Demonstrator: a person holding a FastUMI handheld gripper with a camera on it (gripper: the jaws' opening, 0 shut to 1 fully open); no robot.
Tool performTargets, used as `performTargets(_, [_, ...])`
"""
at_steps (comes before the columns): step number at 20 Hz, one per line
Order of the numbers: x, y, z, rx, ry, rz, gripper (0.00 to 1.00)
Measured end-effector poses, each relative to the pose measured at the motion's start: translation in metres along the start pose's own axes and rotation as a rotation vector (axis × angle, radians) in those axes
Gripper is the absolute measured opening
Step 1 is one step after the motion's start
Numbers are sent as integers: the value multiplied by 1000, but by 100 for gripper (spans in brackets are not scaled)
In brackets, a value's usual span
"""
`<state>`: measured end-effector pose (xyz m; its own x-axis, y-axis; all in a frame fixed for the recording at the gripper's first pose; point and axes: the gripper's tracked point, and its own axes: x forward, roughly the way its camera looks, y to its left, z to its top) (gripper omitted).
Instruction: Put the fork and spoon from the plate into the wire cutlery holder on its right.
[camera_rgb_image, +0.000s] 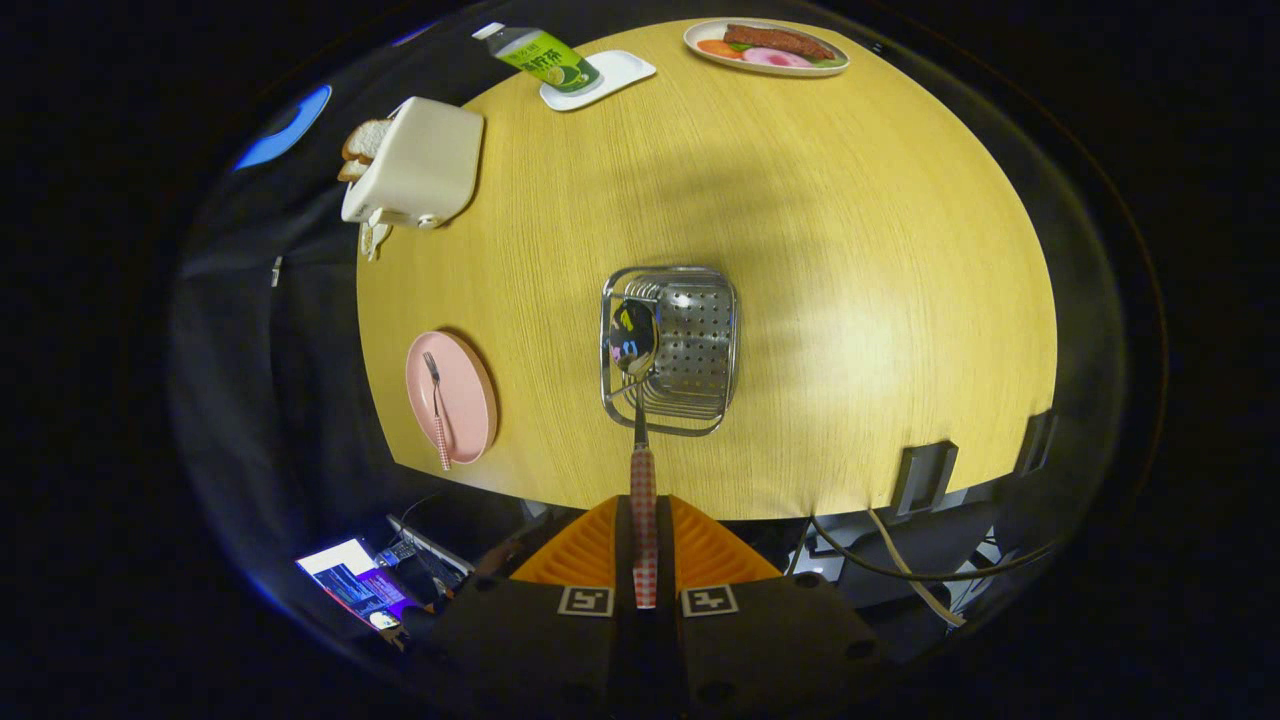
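Claw (645, 545) clamped on the checked handle of the spoon (640, 420) — both fingers (585, 550) pressed against it, handle running back between them. Spoon bowl straight ahead, over the left part of the wire cutlery holder (690, 345), looks just inside the rim; contact with the holder's floor not clear. Holder sits on the round wooden table (850, 250), directly beyond the fingertips. Ahead-left of the claw: pink plate (470, 400) near the table edge, fork (437, 405) lying on it, well apart from the holder. Far ahead-left — white toaster (420, 165) with bread, bottle (545, 55) on a white tray. Far ahead, slightly right: plate of food (765, 45).
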<state>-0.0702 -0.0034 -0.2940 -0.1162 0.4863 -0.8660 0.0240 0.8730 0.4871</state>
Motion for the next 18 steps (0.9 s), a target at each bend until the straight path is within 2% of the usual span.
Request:
performTargets(5, [-2,-7,-9,-32,-8,-3,10])
performTargets(10, [-4,-16,-3,45,-13,8,10])
performTargets(15, [13,-5,10,163,76,79,10])
performTargets(18, [20,-10,17,191,111,62,10])
